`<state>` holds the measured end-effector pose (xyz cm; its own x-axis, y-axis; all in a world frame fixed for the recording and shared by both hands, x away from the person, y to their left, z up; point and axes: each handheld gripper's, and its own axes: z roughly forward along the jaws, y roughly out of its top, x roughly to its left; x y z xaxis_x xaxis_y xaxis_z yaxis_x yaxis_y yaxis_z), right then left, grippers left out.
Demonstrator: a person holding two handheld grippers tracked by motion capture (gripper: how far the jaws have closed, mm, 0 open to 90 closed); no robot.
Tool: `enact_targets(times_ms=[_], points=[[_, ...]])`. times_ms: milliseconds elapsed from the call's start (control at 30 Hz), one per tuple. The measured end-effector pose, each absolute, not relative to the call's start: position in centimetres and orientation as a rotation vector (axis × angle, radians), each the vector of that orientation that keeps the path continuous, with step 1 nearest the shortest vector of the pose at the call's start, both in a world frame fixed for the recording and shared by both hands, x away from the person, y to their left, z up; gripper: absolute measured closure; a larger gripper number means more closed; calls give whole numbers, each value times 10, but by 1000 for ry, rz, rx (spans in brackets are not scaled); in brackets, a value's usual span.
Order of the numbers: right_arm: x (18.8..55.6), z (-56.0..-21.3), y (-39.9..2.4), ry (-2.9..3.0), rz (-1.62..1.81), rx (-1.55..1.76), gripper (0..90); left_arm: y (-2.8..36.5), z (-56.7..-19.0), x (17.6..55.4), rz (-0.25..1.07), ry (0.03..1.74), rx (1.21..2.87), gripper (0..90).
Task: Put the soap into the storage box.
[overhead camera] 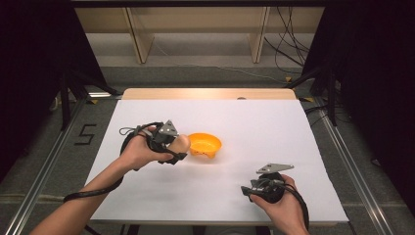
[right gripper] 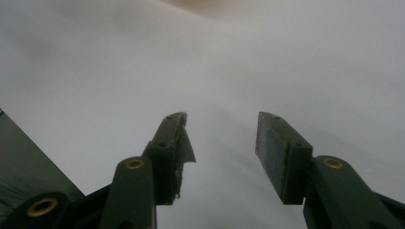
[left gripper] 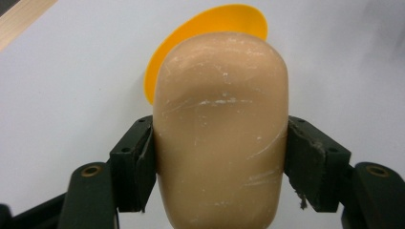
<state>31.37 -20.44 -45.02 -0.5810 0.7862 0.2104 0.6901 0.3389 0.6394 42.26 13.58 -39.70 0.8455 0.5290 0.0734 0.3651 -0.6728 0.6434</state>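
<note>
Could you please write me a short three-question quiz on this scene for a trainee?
1. True or false: the left gripper is shut on the tan object.
2. Multiple choice: where does the orange bowl lie? A) on the white table, just beyond the tan object; B) between the right gripper's pads; C) on the floor.
3. In one word, how do the jaws of the right gripper stand?

Key
1. True: both pads press on its sides in the left gripper view.
2. A.
3. Open: nothing lies between them in the right gripper view.
</note>
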Motion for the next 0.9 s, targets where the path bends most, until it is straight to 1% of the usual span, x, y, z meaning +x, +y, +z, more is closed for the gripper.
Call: enact_targets(times_ms=[500, 600, 633, 700, 900], points=[[312, -449, -204, 2459, 1059, 1393, 541, 126, -397, 431, 330, 651, 2376, 324], [311, -449, -204, 2453, 1057, 1395, 541, 124, -396, 433, 339, 624, 2384, 324], [309, -448, -201, 2449, 1055, 1449, 542, 124, -396, 433, 337, 623, 2384, 324], [309, -448, -201, 2449, 1055, 1453, 541, 122, -396, 433, 331, 627, 2383, 324], [312, -450, -205, 2449, 1068, 1367, 541, 119, -396, 436, 340, 604, 2386, 324]])
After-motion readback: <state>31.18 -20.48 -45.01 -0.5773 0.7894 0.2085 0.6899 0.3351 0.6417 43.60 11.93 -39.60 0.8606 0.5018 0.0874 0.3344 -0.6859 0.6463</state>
